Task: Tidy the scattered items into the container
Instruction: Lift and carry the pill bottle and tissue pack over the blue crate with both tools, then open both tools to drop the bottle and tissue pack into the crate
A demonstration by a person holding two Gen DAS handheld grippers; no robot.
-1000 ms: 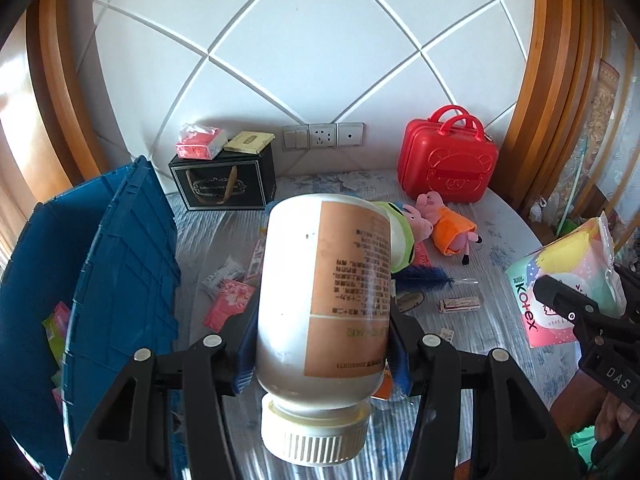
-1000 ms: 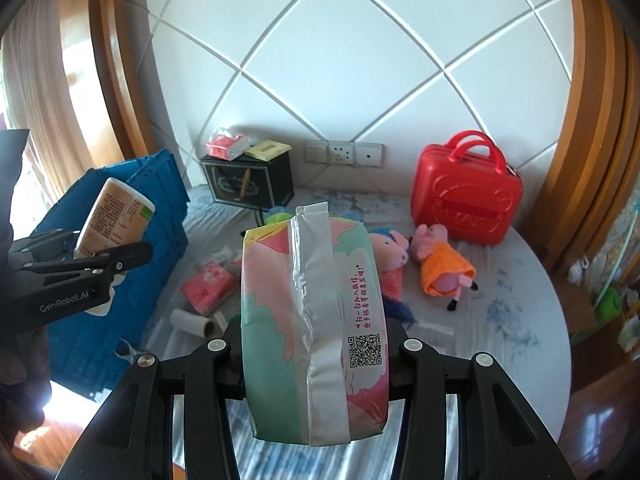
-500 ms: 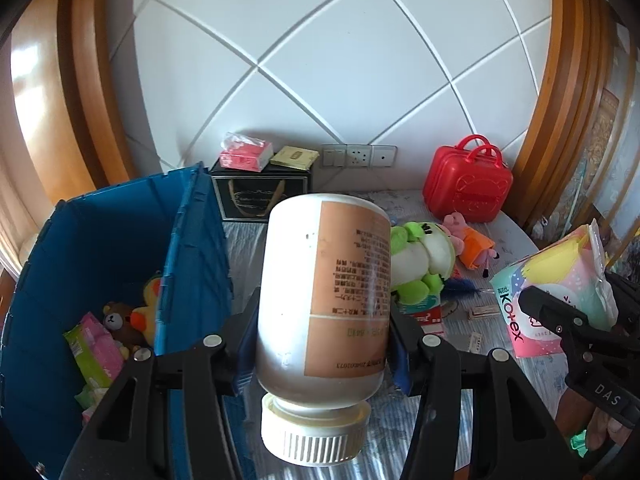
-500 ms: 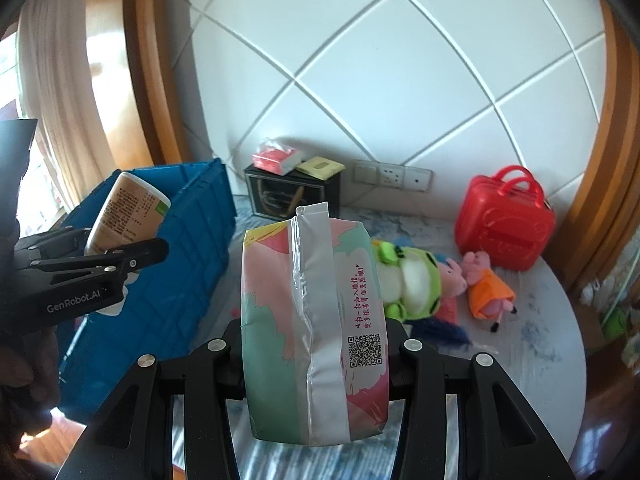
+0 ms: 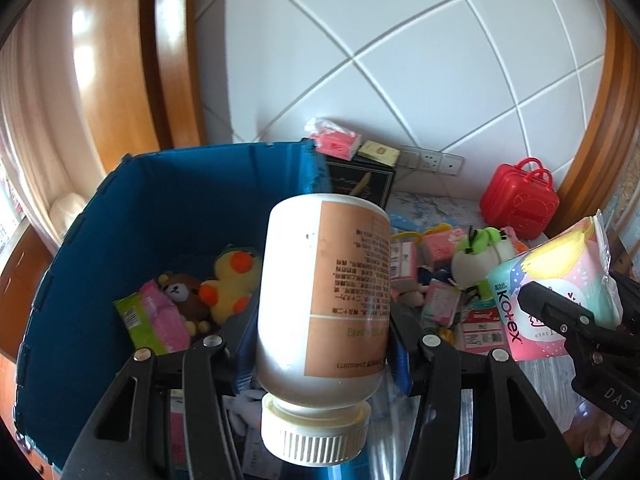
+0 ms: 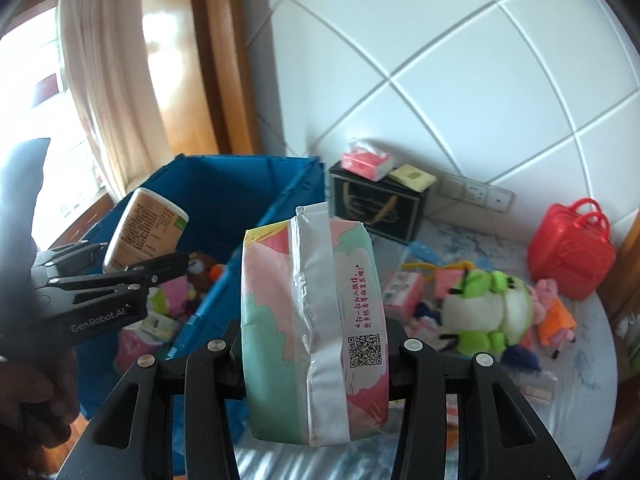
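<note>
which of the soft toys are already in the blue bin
The yellow duck and the brown bear lie inside the blue bin; the green frog and pink pig remain outside on the table.

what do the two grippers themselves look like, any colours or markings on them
Both are matte black plastic. The left gripper has two flat arms with triangular cut-outs, round silver screws at the joints and blue pads on its fingers. From the right camera its side reads "GenRobot.AI" in white. The right gripper is built the same way; from the left camera its side shows the white letters "DAS".
</note>
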